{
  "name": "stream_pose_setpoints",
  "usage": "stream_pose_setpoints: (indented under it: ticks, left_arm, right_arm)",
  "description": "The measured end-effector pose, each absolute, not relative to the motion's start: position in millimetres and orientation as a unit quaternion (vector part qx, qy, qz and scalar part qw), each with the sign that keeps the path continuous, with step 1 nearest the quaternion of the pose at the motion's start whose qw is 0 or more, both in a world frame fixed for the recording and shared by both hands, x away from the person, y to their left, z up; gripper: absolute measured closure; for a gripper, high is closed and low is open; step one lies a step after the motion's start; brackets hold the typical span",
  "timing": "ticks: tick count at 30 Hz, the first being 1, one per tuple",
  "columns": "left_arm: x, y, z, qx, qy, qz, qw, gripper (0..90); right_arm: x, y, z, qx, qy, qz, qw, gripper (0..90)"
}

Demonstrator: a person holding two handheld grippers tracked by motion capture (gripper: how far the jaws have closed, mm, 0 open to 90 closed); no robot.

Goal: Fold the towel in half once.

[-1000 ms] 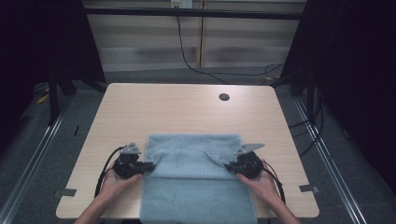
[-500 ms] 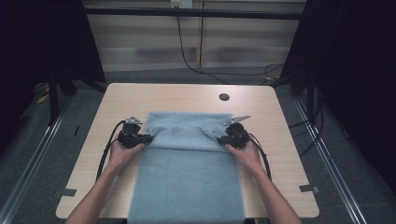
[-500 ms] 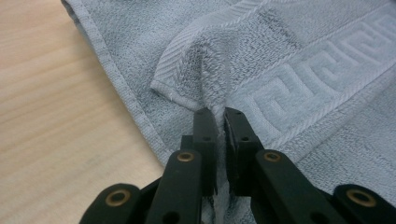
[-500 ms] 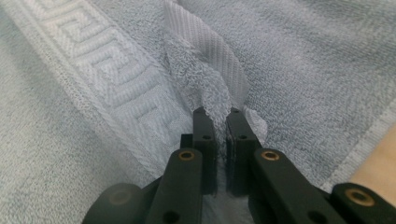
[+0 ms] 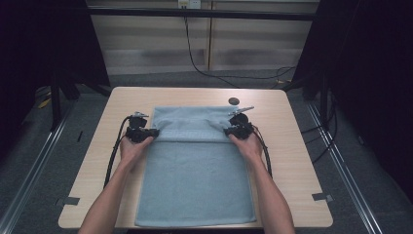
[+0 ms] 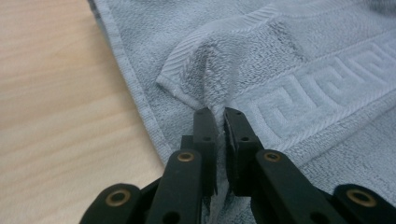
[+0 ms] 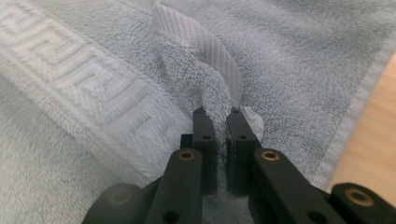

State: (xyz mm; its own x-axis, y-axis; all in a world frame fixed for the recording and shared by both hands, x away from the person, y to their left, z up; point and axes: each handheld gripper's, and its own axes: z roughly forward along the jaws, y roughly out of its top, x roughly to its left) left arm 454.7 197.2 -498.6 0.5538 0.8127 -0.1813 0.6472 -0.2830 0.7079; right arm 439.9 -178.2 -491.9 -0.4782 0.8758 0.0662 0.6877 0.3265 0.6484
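Observation:
A light blue towel lies on the wooden table, its near end at the front edge and its far part folded back over itself. My left gripper is shut on the towel's left edge at the fold. My right gripper is shut on the right edge at the same fold. In the left gripper view the black jaws pinch a raised corner of the towel beside a woven key-pattern band. The right gripper view shows its jaws clamped on a bunched hem of the towel.
A small dark round spot sits on the table near its far edge. Bare wood runs along both sides of the towel. Black cables trail from the grippers. Dark frames and floor rails surround the table.
Both grippers have moved away from the person toward the far edge, dragging the towel with them. More of the towel now lies flat on the table.

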Motion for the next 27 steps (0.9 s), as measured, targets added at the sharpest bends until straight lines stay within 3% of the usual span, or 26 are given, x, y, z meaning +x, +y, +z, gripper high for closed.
stream_pose_setpoints:
  ticks: [5, 13, 21, 27]
  left_arm:
    - [451, 210, -486, 0.777, 0.451, 0.092, 0.430, 84.5]
    - [430, 228, -424, 0.742, 0.426, 0.111, 0.506, 84.5]
    - [377, 248, -351, 0.735, 0.367, 0.148, 0.550, 84.5]
    - [335, 249, -344, 0.751, 0.326, 0.145, 0.556, 84.3]
  right_arm:
    - [443, -185, -481, 0.481, 0.791, 0.343, 0.160, 85.5]
    - [422, -194, -409, 0.435, 0.765, 0.431, 0.196, 85.5]
    - [378, -194, -341, 0.369, 0.756, 0.492, 0.225, 85.4]
    - [340, -201, -322, 0.332, 0.757, 0.513, 0.234, 85.3]
